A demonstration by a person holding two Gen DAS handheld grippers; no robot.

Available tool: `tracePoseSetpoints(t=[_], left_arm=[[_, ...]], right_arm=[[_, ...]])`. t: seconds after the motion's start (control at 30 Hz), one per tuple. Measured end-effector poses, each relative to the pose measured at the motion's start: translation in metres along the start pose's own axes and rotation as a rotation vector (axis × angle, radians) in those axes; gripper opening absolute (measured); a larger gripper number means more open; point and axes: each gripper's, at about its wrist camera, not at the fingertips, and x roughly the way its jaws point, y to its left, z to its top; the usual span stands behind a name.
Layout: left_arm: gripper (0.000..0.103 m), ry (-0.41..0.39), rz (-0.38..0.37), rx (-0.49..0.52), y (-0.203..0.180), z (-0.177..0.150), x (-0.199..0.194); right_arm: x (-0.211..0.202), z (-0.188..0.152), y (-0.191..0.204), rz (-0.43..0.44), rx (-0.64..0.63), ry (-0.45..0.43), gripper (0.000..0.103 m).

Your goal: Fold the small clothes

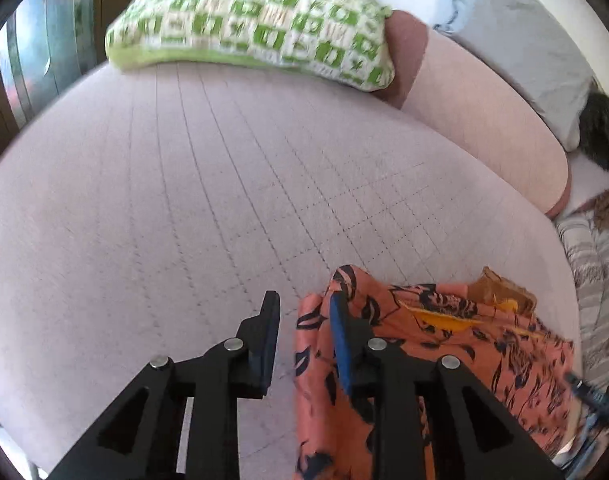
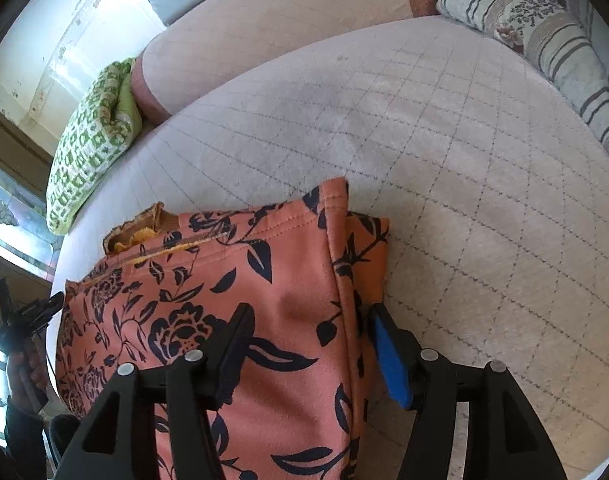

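Two open tools, floral garment (image 2: 264, 280), quilted bed (image 2: 444, 160)

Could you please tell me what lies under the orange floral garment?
The garment lies on the quilted bed cover. A mustard-brown layer peeks out at its far edge; how far it extends beneath is covered.

The folded garment (image 2: 240, 280) is laid on the quilted mattress cover (image 2: 444, 168), near its front edge. In the right wrist view, a patterned cushion (image 2: 92, 148) is set behind and to the garment's left, at the mattress edge. A long bolster (image 2: 272, 20) is placed along the back, and a striped pillow (image 2: 544, 40) lies at the far right.
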Motion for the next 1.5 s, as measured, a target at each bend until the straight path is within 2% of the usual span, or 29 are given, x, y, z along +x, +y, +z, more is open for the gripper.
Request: tracePoseSetpoints(t=[0.07, 0.13, 0.27, 0.4, 0.47, 0.53, 0.6, 0.67, 0.7, 0.73, 0.8, 0.9, 1.0, 1.1, 1.2, 1.23, 1.3, 1.4, 1.5], left_arm=[[0.024, 0.006, -0.045, 0.025, 0.000, -0.008, -0.011], [0.026, 0.022, -0.047, 0.087, -0.003, -0.019, -0.016], [0.026, 0.111, -0.038, 0.185, -0.011, -0.037, 0.006], [0.027, 0.105, -0.030, 0.250, -0.022, -0.016, 0.017], [0.032, 0.107, 0.017, 0.361, -0.036, -0.003, 0.029], [0.033, 0.110, 0.066, 0.470, -0.052, 0.004, 0.038], [0.033, 0.138, 0.060, 0.559, -0.066, 0.010, 0.050], [0.032, 0.173, 0.065, 0.592, -0.073, 0.013, 0.061], [0.014, 0.189, 0.070, 0.588, -0.072, 0.015, 0.066], [0.007, 0.210, 0.061, 0.578, -0.072, 0.017, 0.071], [0.007, 0.174, 0.035, 0.522, -0.066, 0.023, 0.065], [0.006, 0.040, -0.053, 0.288, -0.035, 0.031, 0.032], [0.007, 0.041, 0.009, 0.190, -0.014, 0.013, 0.043], [0.010, 0.067, -0.009, 0.170, -0.016, 0.005, 0.050], [0.037, 0.031, -0.026, 0.180, -0.024, 0.013, 0.039], [0.041, 0.010, -0.031, 0.180, -0.026, 0.016, 0.031], [0.044, -0.031, -0.050, 0.196, -0.032, 0.018, 0.010], [0.044, -0.051, -0.083, 0.241, -0.037, 0.001, -0.021], [0.044, -0.041, -0.118, 0.264, -0.033, -0.035, -0.050]], right_arm=[[-0.002, 0.000, -0.001, -0.002, 0.001, -0.004, 0.063], [-0.001, 0.001, 0.000, 0.003, -0.009, 0.000, 0.062], [0.006, 0.004, 0.001, 0.010, -0.011, 0.008, 0.062], [0.009, 0.002, 0.009, 0.005, -0.032, 0.012, 0.063], [0.010, 0.001, 0.010, 0.001, -0.041, 0.012, 0.063], [0.011, 0.001, 0.009, 0.006, -0.040, 0.013, 0.063], [0.012, 0.001, 0.008, 0.008, -0.041, 0.014, 0.063], [0.013, 0.001, 0.007, 0.007, -0.044, 0.015, 0.063], [0.014, 0.000, 0.007, 0.008, -0.046, 0.015, 0.063], [0.014, 0.000, 0.007, 0.008, -0.048, 0.015, 0.063], [0.014, 0.000, 0.006, 0.010, -0.051, 0.015, 0.063], [0.014, -0.001, 0.005, 0.018, -0.042, 0.007, 0.063], [0.014, -0.002, 0.003, 0.022, -0.029, -0.004, 0.064], [0.011, 0.000, 0.004, 0.023, -0.016, -0.002, 0.071], [0.001, 0.001, 0.007, 0.017, -0.014, -0.025, 0.071], [-0.006, 0.002, 0.008, 0.027, -0.007, -0.043, 0.071], [-0.017, 0.002, 0.013, 0.045, -0.011, -0.063, 0.071], [-0.028, -0.002, 0.026, 0.076, -0.044, -0.065, 0.071], [-0.034, -0.016, 0.038, 0.183, -0.069, -0.029, 0.071]])
